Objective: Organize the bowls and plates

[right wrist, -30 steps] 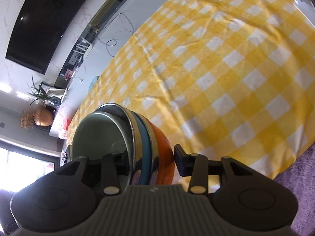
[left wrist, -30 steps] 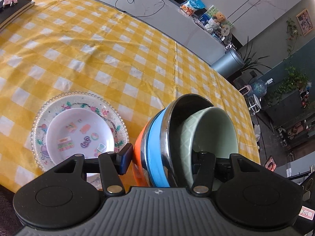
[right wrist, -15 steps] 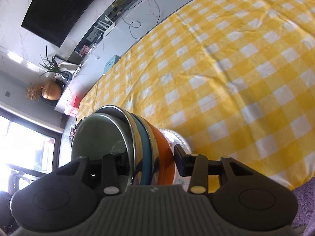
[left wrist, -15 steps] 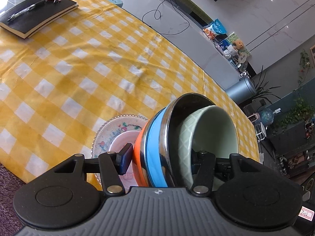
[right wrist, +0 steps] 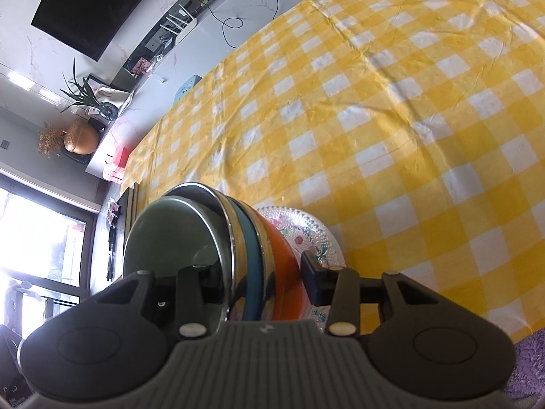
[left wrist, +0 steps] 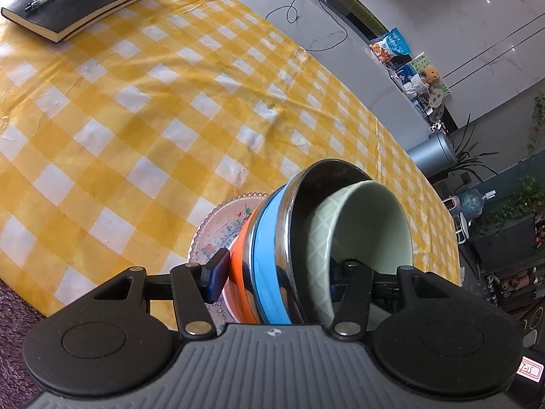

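A nested bowl stack hangs tilted on its side between both grippers: an orange bowl (left wrist: 240, 272) outermost, then a blue one (left wrist: 269, 238), a steel one (left wrist: 306, 184) and a pale green bowl (left wrist: 368, 225) inside. My left gripper (left wrist: 279, 272) is shut on the stack's wall, one finger outside on the orange bowl and one inside the green bowl. My right gripper (right wrist: 259, 276) grips the opposite side of the same stack (right wrist: 279, 255) in the same way. Directly beneath lies a patterned glass plate (left wrist: 218, 228) (right wrist: 306, 228), mostly hidden by the bowls.
The yellow checked tablecloth (left wrist: 136, 119) covers the table. A black notebook with a pen (left wrist: 81, 0) lies at the far left corner. The near table edge drops to a purple rug (left wrist: 20, 306) (right wrist: 531, 358).
Both grippers carried the bowl stack sideways over the glass plate. The plate and the pink dish on it, once fully visible beside the stack, are now largely covered.
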Demonstrator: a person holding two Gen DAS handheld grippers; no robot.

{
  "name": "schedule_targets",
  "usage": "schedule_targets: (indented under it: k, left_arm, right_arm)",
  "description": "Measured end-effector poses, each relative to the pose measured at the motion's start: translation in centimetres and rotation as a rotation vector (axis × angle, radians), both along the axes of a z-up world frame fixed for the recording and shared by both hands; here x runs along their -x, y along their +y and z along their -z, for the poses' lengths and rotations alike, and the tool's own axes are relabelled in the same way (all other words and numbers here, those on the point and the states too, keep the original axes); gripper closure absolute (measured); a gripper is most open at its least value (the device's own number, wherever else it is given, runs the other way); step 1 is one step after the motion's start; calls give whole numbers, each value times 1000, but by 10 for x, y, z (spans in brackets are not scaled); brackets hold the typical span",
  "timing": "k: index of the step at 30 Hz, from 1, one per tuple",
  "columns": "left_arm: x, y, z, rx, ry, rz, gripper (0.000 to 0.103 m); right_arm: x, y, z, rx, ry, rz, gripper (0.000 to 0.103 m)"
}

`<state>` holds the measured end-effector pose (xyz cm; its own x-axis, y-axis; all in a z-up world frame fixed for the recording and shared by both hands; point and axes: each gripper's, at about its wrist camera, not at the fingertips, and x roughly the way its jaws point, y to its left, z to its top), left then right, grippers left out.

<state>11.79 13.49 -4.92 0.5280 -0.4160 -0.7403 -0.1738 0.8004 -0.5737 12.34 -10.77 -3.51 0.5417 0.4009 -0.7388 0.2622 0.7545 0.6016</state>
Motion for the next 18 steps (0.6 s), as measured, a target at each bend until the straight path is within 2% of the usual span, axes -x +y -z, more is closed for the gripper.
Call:
schedule_targets:
  k: [12,16,18]
  left_arm:
    - [0,-5,-1,-47,-11,29,44]
    - [0,-5,-2,-44,-12,30,42]
    - [0,-6,-3,-60,-17,33,41]
  right_arm:
    - [-2,-4,8,-22,12,-7,60]
    - [-1,-3,5,-11,-9,-17,56]
    - [0,-3,1,1,-28,-23,50]
